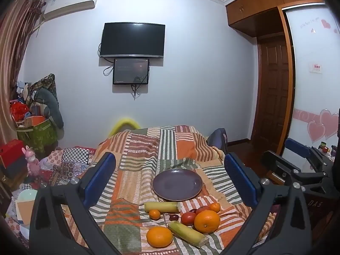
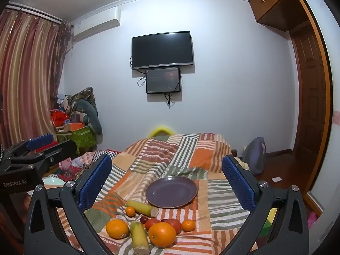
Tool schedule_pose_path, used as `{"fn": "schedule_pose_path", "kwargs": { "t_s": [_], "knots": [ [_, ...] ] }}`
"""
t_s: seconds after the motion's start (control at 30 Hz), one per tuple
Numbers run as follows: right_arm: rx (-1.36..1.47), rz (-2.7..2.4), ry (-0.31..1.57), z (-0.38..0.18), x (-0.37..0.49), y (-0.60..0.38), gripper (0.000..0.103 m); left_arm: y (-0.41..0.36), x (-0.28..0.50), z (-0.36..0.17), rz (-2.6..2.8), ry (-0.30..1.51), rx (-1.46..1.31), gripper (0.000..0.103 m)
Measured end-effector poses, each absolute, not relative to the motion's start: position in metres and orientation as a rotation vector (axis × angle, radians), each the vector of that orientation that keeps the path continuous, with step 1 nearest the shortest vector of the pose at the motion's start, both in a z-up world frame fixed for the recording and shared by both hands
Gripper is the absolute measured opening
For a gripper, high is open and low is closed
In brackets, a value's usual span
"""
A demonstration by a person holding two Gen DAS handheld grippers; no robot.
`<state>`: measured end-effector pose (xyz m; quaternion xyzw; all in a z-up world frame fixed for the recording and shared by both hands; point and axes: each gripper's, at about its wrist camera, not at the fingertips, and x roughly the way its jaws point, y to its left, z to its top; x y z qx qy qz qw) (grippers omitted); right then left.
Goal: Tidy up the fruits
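An empty purple plate (image 1: 177, 184) (image 2: 171, 191) lies on a striped patchwork blanket (image 1: 148, 146) (image 2: 170, 148). In front of it sit two big oranges (image 1: 207, 221) (image 2: 162, 234), two small tangerines (image 1: 154, 214) (image 2: 188, 225), two red tomatoes (image 1: 187, 218) (image 2: 173, 224), a dark grape (image 1: 173, 217) (image 2: 143, 220) and two yellow-green cut stalks (image 1: 162, 207) (image 2: 142, 208). My left gripper (image 1: 170, 180) hangs open above the fruit, holding nothing. My right gripper (image 2: 166, 182) is open too, and also shows at the right edge of the left wrist view (image 1: 297, 159).
A cluttered corner with a green box (image 1: 36, 131) (image 2: 81, 137) and patterned cloths lies to the left. A wall-mounted TV (image 1: 132, 40) (image 2: 162, 50) faces me. A wooden door (image 1: 274, 89) and wardrobe stand at the right, with a grey bag (image 2: 255, 155) on the floor.
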<state>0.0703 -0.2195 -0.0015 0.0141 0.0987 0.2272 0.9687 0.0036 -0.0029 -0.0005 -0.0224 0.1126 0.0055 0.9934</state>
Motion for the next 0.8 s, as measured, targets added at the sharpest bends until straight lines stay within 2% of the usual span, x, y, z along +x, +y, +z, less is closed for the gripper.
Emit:
{"fn": "schedule_pose_path", "kwargs": {
  "t_s": [0.8],
  "knots": [
    [0.025, 0.457, 0.208, -0.0014, 0.069, -0.219, 0.103, -0.0074, 0.0047, 0.0012, 0.01, 0.231, -0.037, 0.103]
  ]
}}
